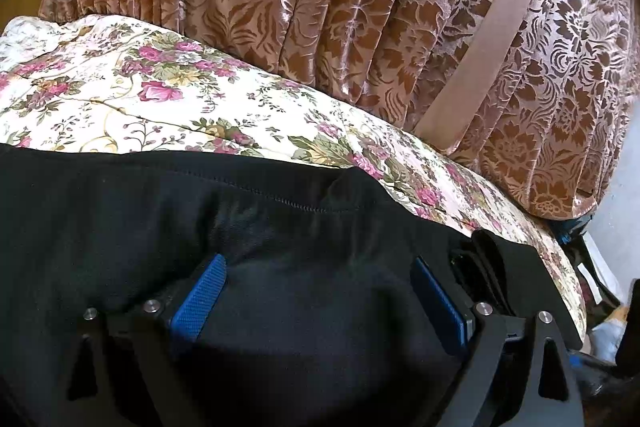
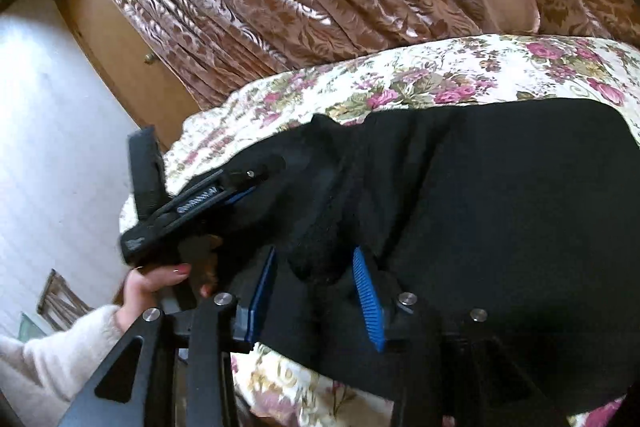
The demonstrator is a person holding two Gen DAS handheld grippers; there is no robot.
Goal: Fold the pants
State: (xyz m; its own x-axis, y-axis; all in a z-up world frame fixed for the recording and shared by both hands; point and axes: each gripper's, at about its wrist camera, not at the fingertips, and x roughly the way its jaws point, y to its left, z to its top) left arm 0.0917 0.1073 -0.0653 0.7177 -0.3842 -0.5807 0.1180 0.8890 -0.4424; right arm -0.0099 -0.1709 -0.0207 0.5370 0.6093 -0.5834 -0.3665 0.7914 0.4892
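Observation:
Black pants (image 1: 280,227) lie across a floral bedspread (image 1: 120,87); a stitched hem runs along their far edge. My left gripper (image 1: 320,299) rests on them, open, its blue pads (image 1: 200,295) wide apart with flat cloth between. A small folded bunch of cloth sits just right of it. In the right wrist view the pants (image 2: 500,207) fill the middle. My right gripper (image 2: 316,293) stands open at their left end, with a raised fold of black cloth lying loose between its blue pads (image 2: 368,303). The left gripper (image 2: 260,183) lies on that same end, held by a hand (image 2: 152,283).
A brown floral curtain (image 1: 360,7) hangs right behind the bed. The bedspread (image 2: 440,75) drops off at the left, where a wooden door with a knob (image 2: 150,58) and a white wall stand. Bags and clutter (image 1: 600,287) lie past the bed's right corner.

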